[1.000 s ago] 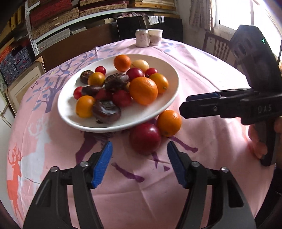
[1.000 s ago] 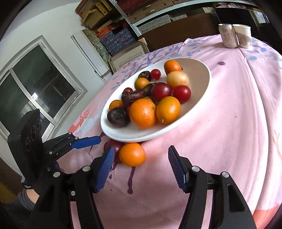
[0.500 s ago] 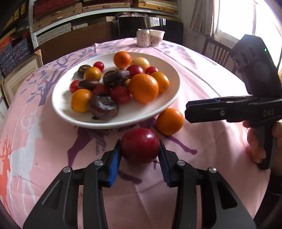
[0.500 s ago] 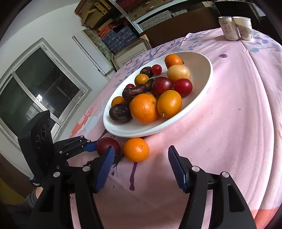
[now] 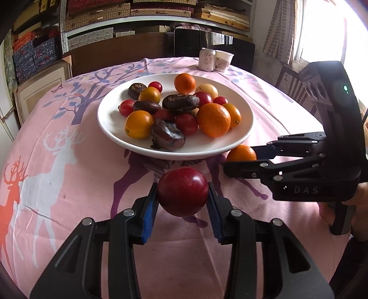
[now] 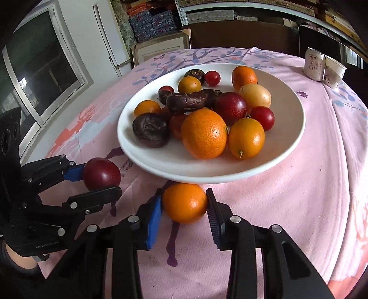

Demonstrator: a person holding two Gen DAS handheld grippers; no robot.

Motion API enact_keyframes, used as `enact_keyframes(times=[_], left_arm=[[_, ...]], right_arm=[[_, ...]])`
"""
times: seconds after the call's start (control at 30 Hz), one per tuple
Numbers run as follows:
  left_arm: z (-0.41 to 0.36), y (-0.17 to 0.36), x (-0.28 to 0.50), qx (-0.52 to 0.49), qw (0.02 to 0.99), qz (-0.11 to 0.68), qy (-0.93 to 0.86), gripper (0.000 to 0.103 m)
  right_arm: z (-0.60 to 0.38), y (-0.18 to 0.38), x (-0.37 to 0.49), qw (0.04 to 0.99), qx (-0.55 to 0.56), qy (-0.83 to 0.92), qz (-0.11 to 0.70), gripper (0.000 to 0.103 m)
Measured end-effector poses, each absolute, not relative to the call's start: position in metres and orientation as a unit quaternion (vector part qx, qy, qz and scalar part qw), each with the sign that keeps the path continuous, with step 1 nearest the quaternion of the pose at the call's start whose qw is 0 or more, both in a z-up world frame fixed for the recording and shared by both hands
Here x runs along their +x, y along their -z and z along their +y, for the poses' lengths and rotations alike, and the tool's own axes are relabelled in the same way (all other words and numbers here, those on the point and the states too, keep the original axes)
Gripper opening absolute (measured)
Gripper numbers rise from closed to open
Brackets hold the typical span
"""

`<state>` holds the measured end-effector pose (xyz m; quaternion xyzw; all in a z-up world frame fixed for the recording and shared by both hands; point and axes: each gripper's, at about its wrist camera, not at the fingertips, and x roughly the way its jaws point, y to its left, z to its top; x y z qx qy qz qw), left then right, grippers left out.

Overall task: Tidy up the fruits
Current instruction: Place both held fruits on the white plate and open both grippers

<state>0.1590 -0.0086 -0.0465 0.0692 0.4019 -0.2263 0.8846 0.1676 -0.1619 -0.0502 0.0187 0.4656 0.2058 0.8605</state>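
A white plate (image 5: 108,128) (image 6: 285,147) in the middle of the pink table holds several oranges, red plums, small tomatoes and dark wrinkled fruits. My left gripper (image 5: 182,195) (image 6: 96,181) is shut on a dark red plum (image 5: 182,192) (image 6: 101,173), just in front of the plate's near rim. My right gripper (image 6: 185,204) (image 5: 243,158) is shut on a small orange (image 6: 185,202) (image 5: 241,153) at the plate's near edge, to the right of the plum.
A can (image 5: 207,59) (image 6: 314,63) and a paper cup (image 5: 223,60) (image 6: 334,71) stand at the table's far side. Shelves with boxes (image 5: 96,13) fill the back wall. A chair (image 5: 292,85) stands at the right, a window (image 6: 36,69) at the left.
My left gripper closed on the red plum and lifted it slightly. My right gripper moved in and closed on the small orange beside the plate.
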Motion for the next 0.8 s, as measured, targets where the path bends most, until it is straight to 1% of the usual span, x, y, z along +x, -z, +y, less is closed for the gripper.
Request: enact_keyframes(times=[0.2,0.33,0.5,0.63,0.67,0.7,0.73,0.77,0.8], left_arm=[[0.001,0.033,0.147,0.037,0.892,0.379,0.243,0.039],[0.004,0.014,0.155,0.017,0.898,0.364,0.248,0.039],[-0.013,-0.013,0.206,0.027,0.908,0.356,0.219,0.039],[-0.026,-0.007,0.247,0.025,0.900,0.384,0.204,0.040],[-0.029,-0.005,0.254,0.026,0.900,0.390,0.192,0.040],[-0.028,-0.003,0.260,0.022,0.900,0.396,0.183,0.046],[-0.026,-0.003,0.262,0.014,0.899,0.400,0.180,0.052],[-0.023,-0.005,0.259,0.004,0.902,0.394,0.179,0.064],[-0.019,-0.008,0.251,0.003,0.908,0.380,0.175,0.078]], right_arm=[[-0.184,0.038,0.141,0.865,0.054,-0.226,0.445,0.037],[-0.218,0.011,0.143,0.877,0.095,-0.225,0.414,0.037],[-0.224,-0.023,0.191,0.885,0.109,-0.217,0.398,0.037],[-0.220,-0.017,0.239,0.873,0.141,-0.210,0.417,0.039],[-0.219,-0.015,0.248,0.871,0.147,-0.207,0.421,0.042],[-0.219,-0.013,0.254,0.870,0.154,-0.203,0.422,0.052],[-0.220,-0.014,0.255,0.873,0.160,-0.196,0.417,0.055],[-0.222,-0.016,0.253,0.877,0.166,-0.192,0.408,0.063],[-0.222,-0.019,0.247,0.881,0.167,-0.192,0.398,0.067]])
